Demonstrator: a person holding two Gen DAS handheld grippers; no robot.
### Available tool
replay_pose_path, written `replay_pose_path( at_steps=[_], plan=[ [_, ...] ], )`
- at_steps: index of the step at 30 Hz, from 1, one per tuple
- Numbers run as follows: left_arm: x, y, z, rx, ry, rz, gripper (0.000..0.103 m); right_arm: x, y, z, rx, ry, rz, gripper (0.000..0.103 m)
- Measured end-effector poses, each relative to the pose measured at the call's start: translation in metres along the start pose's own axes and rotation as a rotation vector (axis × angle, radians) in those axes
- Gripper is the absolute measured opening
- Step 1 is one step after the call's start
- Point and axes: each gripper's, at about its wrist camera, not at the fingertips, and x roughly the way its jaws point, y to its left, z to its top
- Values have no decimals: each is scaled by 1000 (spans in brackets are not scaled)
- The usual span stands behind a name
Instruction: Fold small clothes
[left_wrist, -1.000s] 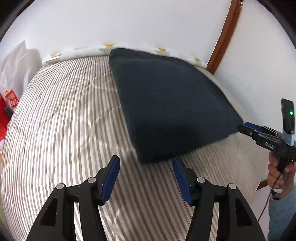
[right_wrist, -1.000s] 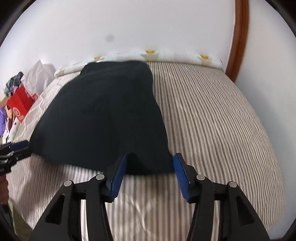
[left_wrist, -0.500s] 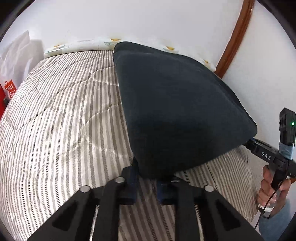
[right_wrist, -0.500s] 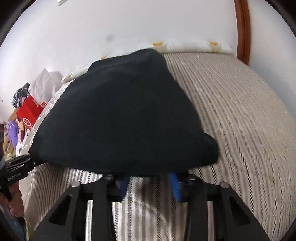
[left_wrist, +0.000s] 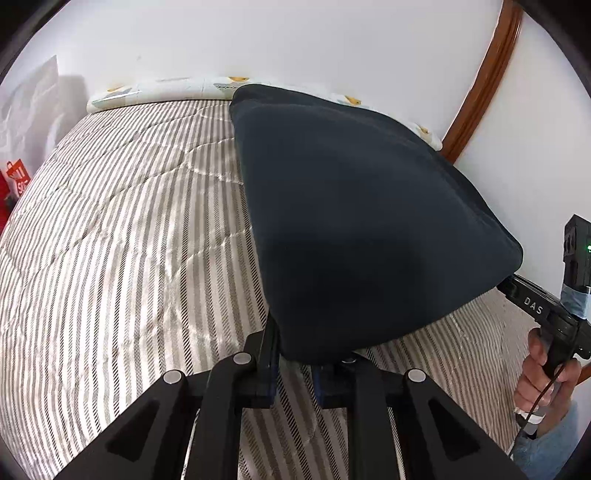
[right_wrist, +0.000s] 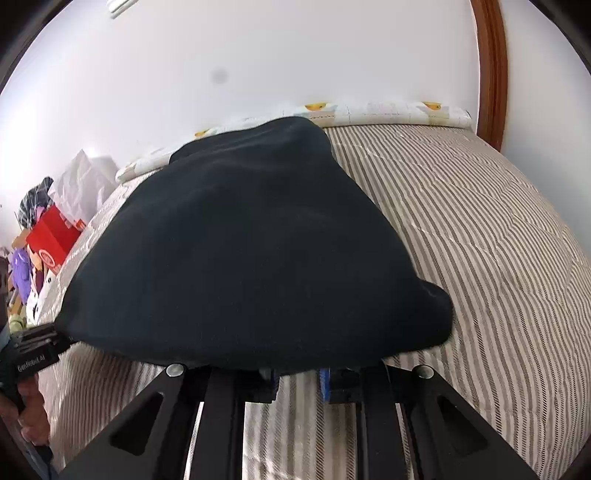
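- The near edge of a dark navy garment (left_wrist: 354, 221) is pinched by the left gripper (left_wrist: 295, 363) at 1 corner.
- The other near corner is pinched by the right gripper (right_wrist: 297, 374).
- The near edge is held lifted above a striped quilt (left_wrist: 122, 251); the far end rests near a duck-print pillow (right_wrist: 391, 112).

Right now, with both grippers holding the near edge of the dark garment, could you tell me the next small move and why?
Probably carry both near corners forward toward the far edge: the dark navy fleece garment is pinched by the left gripper and right gripper, lifted off the striped quilted bedcover.
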Motion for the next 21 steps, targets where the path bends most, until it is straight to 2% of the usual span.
replay_pose_path(
  at_steps=[5, 8, 11, 16, 18, 21],
  plan=[
    [-11, 3, -9, -29, 16, 7, 16, -7, -7, -8, 2, 39, -7, 17],
    [-24, 0, -15, -13, 7, 5, 16, -21, -4, -11, -20, 56, -29, 18],
    [-40, 1, -19, -8, -21, -9, 16, -45, -2, -11, -51, 27, 4, 18],
    [-60, 1, -11, -26, -66, -68, 30, -79, -2, -1, -65, -69, 25, 20],
    [-58, -4, -3, -14, -79, -58, 34, -79, 0, 5, -46, -99, 35, 23],
    [-48, -10, 8, -4, -79, -34, 34, -59, 2, 13, -24, -77, 10, 23]
  ],
)
